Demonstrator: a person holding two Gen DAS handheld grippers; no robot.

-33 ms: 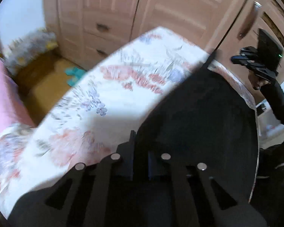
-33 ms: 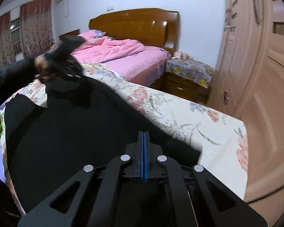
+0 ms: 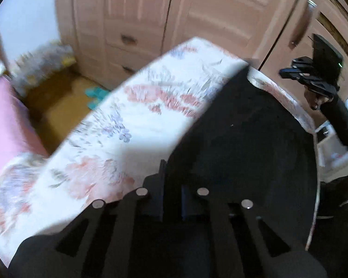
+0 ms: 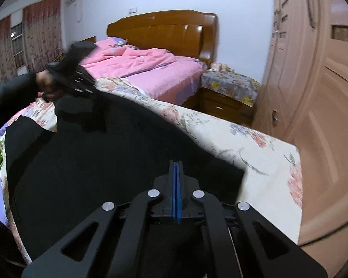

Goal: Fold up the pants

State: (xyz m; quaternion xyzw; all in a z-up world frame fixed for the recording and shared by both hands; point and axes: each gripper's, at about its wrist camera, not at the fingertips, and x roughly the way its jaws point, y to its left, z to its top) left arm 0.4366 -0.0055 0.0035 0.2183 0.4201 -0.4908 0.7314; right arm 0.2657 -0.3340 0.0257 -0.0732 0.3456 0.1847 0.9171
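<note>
Black pants [image 3: 248, 143] lie spread on a floral-covered surface [image 3: 136, 125]; they also fill the right wrist view [image 4: 99, 157]. My left gripper [image 3: 172, 185] stands over the pants' edge with a narrow gap between its fingers; dark cloth around them hides whether it holds any. It also shows far left in the right wrist view [image 4: 81, 85], low at the pants. My right gripper [image 4: 175, 185] is shut, blue pads pressed together, above the pants, with no cloth visible between them. It shows raised at the far right in the left wrist view [image 3: 313, 81].
A pink wardrobe [image 3: 174, 23] stands beyond the surface's end. A bed with pink bedding [image 4: 155, 69] and a wooden headboard, and a nightstand [image 4: 229, 92], lie behind. Teal slippers [image 3: 96, 93] sit on the wooden floor. A pink door [image 4: 324, 115] is at right.
</note>
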